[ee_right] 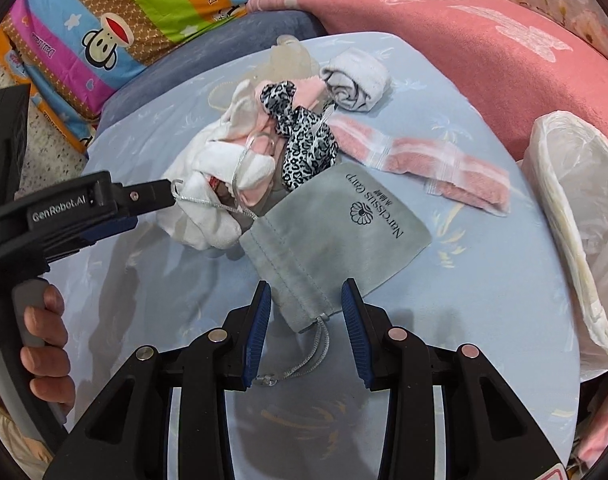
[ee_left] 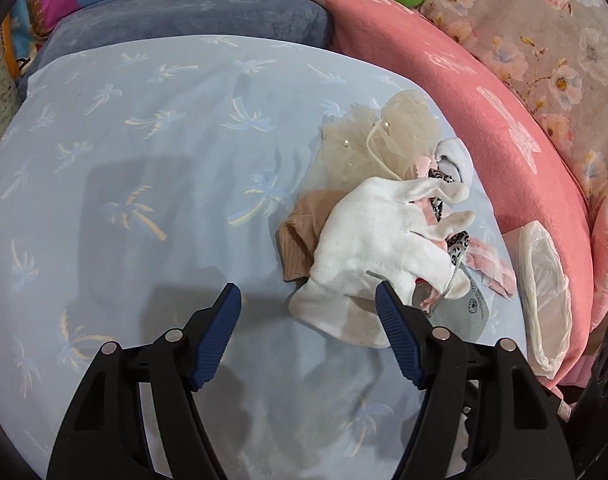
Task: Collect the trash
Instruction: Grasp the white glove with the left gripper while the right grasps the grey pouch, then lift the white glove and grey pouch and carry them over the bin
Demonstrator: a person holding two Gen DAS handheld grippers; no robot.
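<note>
At lower centre of the left wrist view, the left gripper (ee_left: 308,300) stands released beside the white glove (ee_left: 368,248), while in the right wrist view the right gripper (ee_right: 306,300) straddles, unclenched, the grey drawstring pouch (ee_right: 336,232), whose long axis runs toward the upper right.

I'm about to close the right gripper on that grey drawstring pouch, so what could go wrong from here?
1. The right gripper straddles only the gathered neck of the grey pouch; it may slip out when lifted.
2. The pouch's far corner lies against the white glove and leopard-print fabric, so lifting could drag them along.
3. A silver cord runs from the pile to the left gripper, which may snag.
</note>
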